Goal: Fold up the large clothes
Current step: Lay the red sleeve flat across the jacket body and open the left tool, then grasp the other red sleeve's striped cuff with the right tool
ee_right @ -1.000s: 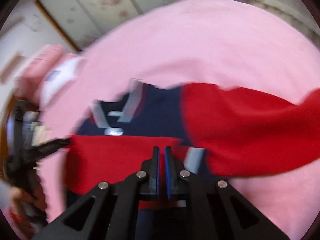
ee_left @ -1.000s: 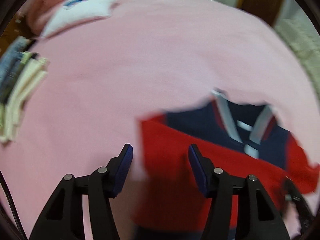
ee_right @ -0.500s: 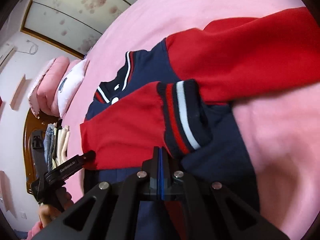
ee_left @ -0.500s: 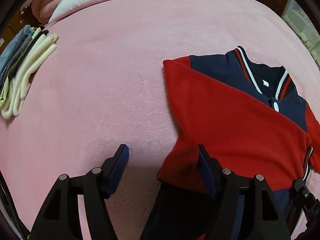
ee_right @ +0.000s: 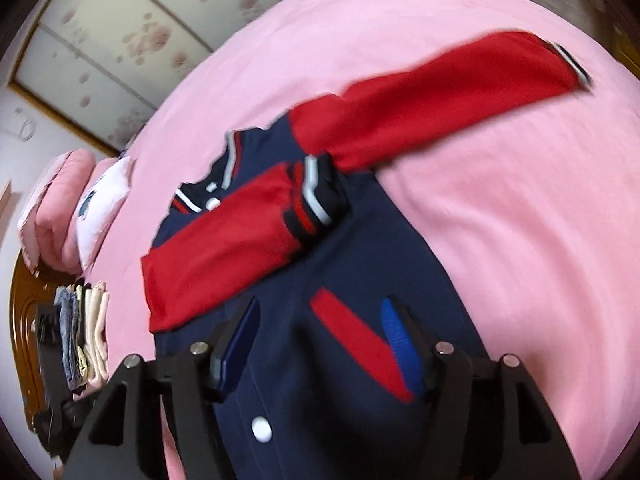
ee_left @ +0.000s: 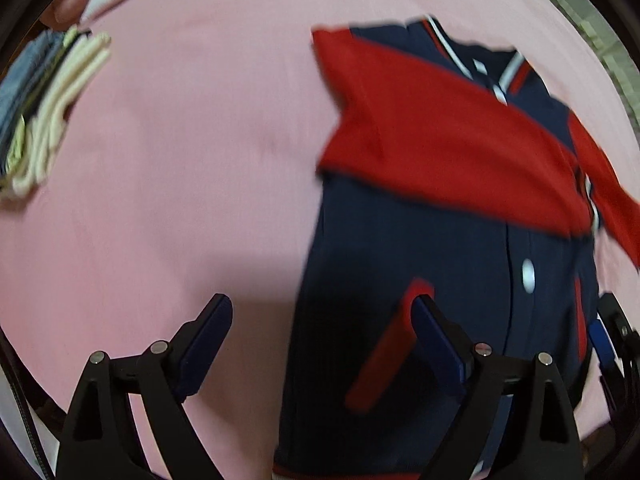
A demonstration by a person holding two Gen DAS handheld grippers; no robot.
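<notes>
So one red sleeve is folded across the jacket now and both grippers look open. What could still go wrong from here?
Three things, possibly. The folded sleeve lies loose on the jacket, nothing pinning it, so moving the jacket could slide it off. The other sleeve lies stretched across the pink bedcover; folding the body first might trap it. The left gripper and right gripper, jaws just opened, hover close and could snag cloth.

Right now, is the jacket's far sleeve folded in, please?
No: the far sleeve lies spread on the bed; only the near sleeve crosses the chest.
</notes>
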